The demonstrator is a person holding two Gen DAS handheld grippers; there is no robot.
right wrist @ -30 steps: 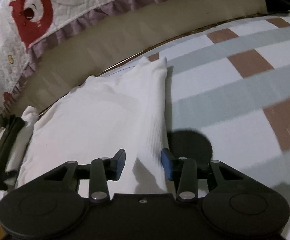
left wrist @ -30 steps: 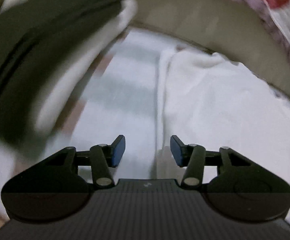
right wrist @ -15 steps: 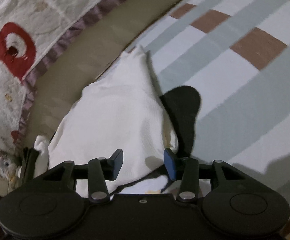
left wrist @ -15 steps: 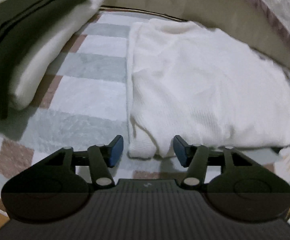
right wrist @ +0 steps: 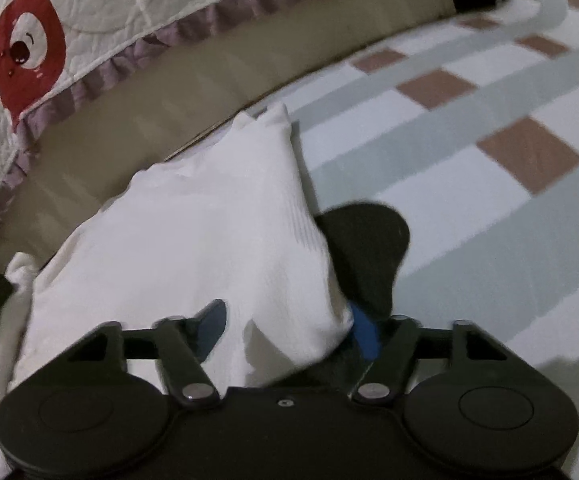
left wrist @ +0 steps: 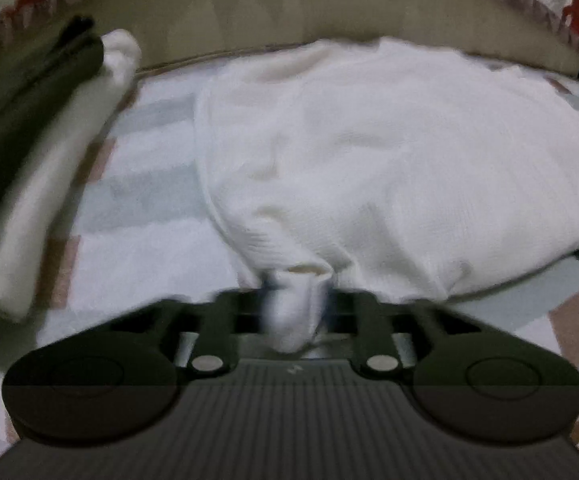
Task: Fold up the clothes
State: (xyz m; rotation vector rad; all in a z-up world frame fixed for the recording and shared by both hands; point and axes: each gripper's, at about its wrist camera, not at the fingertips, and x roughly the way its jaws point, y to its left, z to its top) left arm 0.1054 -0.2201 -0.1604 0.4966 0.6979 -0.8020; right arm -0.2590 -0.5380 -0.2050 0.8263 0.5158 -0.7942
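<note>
Left wrist: folded stack [left wrist: 41, 184] beside garment [left wrist: 389, 168].

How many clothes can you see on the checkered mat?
3. A white sweater lies in the middle, pinched by the left tool. A folded white garment and a dark garment are stacked at the left. More may be hidden.

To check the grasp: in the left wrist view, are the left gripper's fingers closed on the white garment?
Yes, the left gripper has a bunch of the white garment pinched between its fingers.
</note>
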